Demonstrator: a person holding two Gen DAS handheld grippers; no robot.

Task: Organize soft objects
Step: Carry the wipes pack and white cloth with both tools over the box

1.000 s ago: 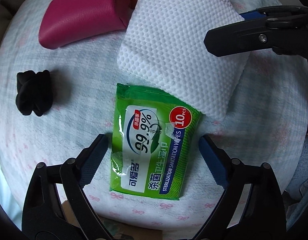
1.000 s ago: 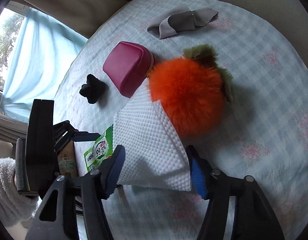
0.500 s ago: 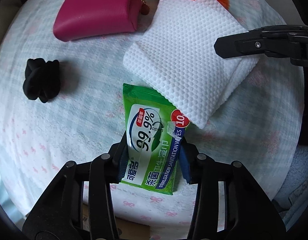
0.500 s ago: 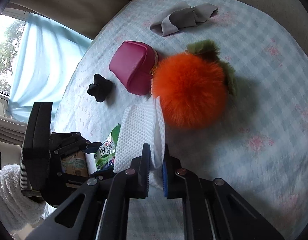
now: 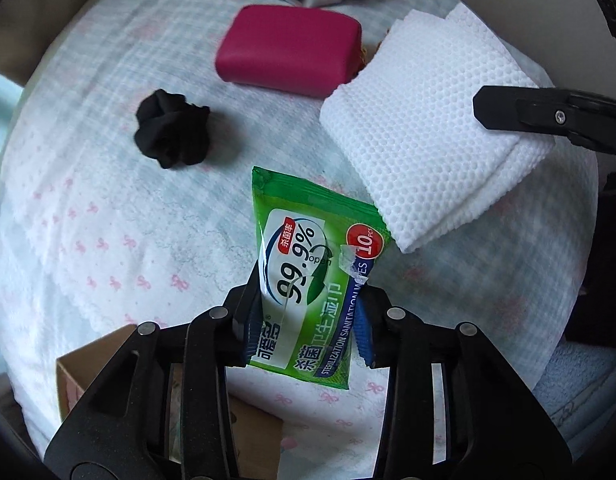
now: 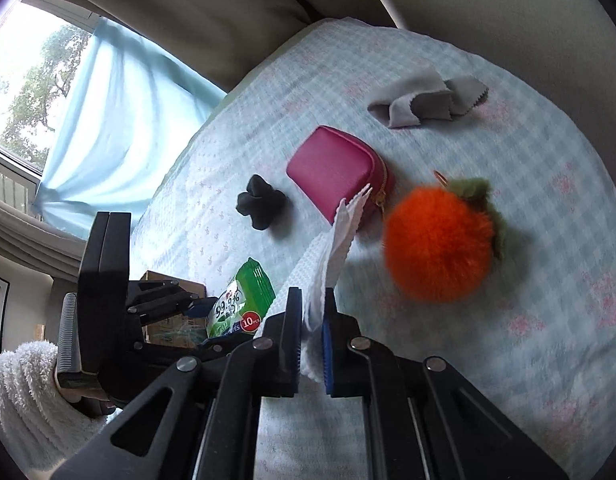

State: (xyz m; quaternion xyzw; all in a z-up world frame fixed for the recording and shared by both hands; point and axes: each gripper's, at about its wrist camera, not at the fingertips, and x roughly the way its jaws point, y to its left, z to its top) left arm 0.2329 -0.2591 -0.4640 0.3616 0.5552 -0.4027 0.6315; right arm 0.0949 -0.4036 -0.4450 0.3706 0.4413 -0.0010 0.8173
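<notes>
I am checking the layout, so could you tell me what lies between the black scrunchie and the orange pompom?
The pink pouch lies between the black scrunchie and the orange pompom, as the right wrist view shows.

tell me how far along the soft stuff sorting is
Done: nothing clearly; the box's inside can't be seen.

In hand: the left gripper is closing on the green wipes pack, pads on its sides; the right gripper is shut on the white cloth.

Left on the bed: pink pouch, black scrunchie, orange pompom, grey cloth.
</notes>
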